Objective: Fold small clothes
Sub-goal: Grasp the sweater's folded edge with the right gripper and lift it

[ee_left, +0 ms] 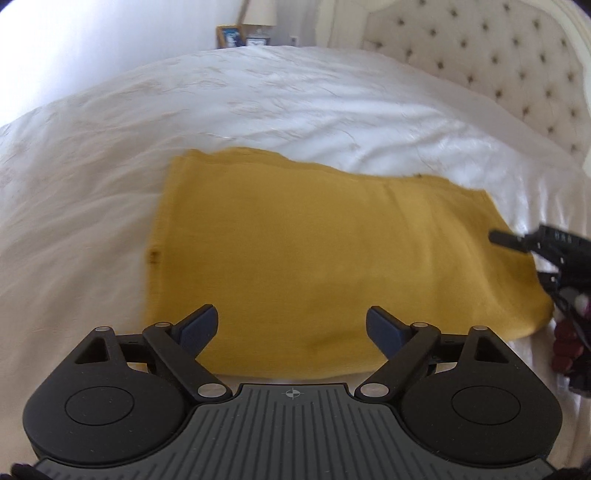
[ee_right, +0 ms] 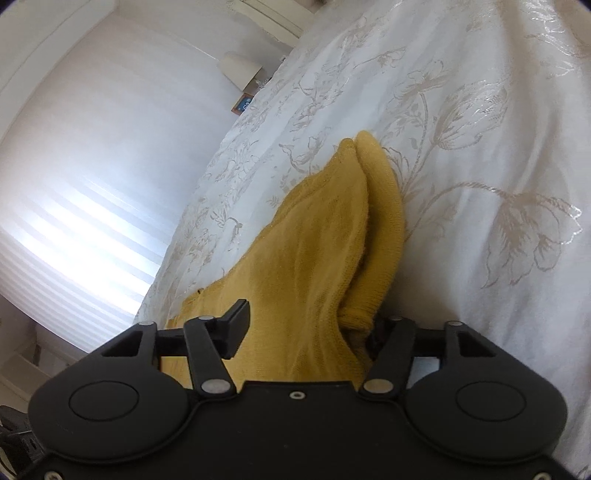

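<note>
Left claw [ee_left: 291, 328] released above folded mustard knit garment [ee_left: 314, 258]; right claw [ee_right: 314, 325] grasping its bunched edge, which could drag the fold apart.

Left gripper [ee_left: 291, 326] jaws wide apart, nothing between the blue pads [ee_left: 197, 326] — it hangs over the near edge of the yellow garment [ee_left: 325, 254]. Garment lies flat as a folded rectangle on the white bedspread [ee_left: 258, 103]. Right gripper [ee_left: 532, 245] enters at the right edge, at the garment's right end; contact unclear. Tufted headboard [ee_left: 498, 62] top right, lamp [ee_left: 260, 13] and picture frame [ee_left: 231, 36] behind the bed.
</note>
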